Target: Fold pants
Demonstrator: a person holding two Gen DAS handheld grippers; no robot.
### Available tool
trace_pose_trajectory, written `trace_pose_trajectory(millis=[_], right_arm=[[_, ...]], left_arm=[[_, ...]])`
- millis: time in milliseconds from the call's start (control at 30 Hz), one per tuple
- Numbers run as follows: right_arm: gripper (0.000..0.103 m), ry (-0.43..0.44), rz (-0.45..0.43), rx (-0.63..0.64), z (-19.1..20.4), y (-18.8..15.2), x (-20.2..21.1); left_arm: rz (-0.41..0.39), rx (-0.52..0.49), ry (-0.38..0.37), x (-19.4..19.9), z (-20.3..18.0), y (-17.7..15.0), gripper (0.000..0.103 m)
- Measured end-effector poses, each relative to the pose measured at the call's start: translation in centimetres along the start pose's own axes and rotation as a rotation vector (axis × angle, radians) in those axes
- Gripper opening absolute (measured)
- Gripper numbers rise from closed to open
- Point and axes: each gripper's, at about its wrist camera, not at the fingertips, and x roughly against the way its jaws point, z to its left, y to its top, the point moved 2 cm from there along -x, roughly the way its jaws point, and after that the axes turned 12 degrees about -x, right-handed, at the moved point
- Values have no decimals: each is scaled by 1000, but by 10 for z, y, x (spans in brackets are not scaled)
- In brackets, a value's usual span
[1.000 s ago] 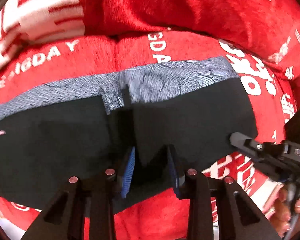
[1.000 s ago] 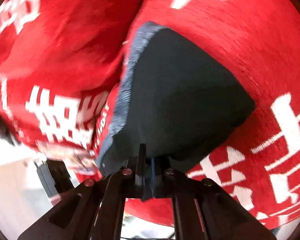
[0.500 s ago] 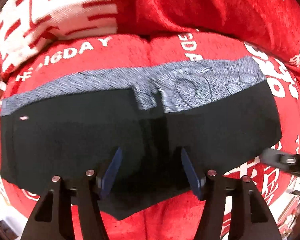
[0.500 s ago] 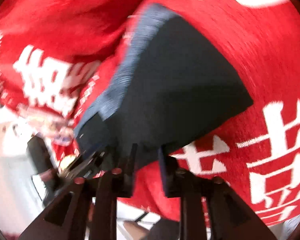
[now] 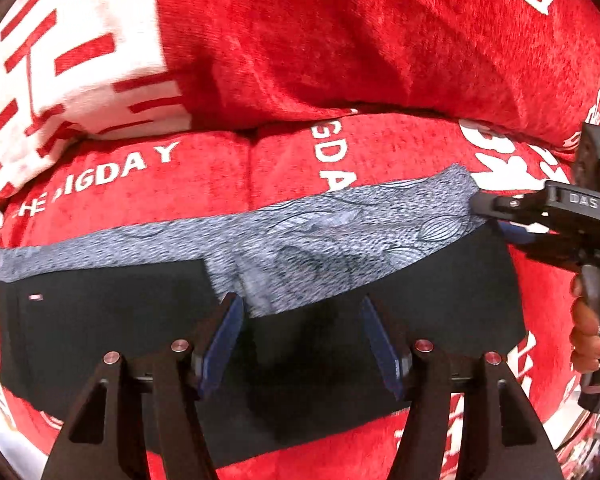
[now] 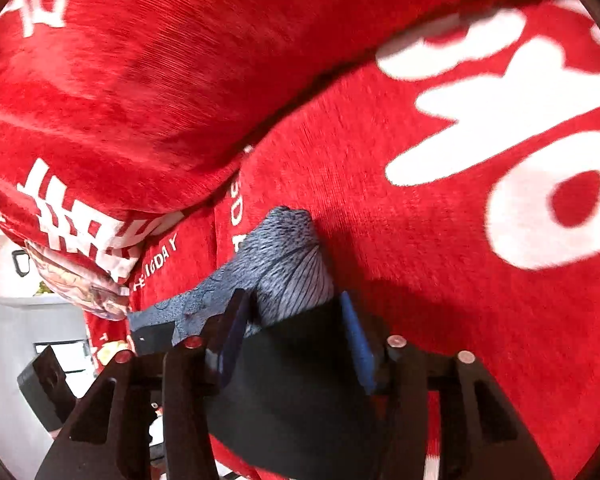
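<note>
The pants lie flat across a red sofa seat, black with a grey patterned band along the far edge. My left gripper is open, its blue-padded fingers spread above the middle of the black cloth, holding nothing. My right gripper is open over the right end of the pants, with the grey band's corner between its fingers. The right gripper also shows in the left wrist view at the band's right corner, held by a hand.
The sofa seat cushions are red with white lettering. The red backrest cushions rise just behind the pants. A pale floor and a patterned cushion show at the left of the right wrist view.
Both grippers have opened: the left let go of the black cloth and pulled back. The right released the pants' end, which now lies flat, and moved to the band's corner.
</note>
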Motion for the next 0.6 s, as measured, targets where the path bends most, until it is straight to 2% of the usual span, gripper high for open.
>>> trace_pose_trajectory(millis=[133,167,233,333,367,400,467,600], right_arm=[[41,0,36,-70,-13,10,-18],[38,-30,37,-55,-9,10,-17],[34,-83,35,-10,0,5,-11],[33,-156,9,54,9,-5,-3],[36,-225,-13,91,11,-7,-5],[37,-248,-24,99,12,-8,-7],[51,-275,-40,98,16,-8,-13],[53,-338,-64,179,30,-20,-5]], left_arm=[[69,8,39,-32,0,-10,63],[88,30,29,-37,2,-15,64],[93,64,24,-36,6,-22,71],[97,27,39,-32,2,-25,73],[102,18,41,-33,1,-26,73],[107,12,46,-36,0,-26,75],[106,17,75,-37,2,-26,86],[131,49,73,-32,16,-31,86]])
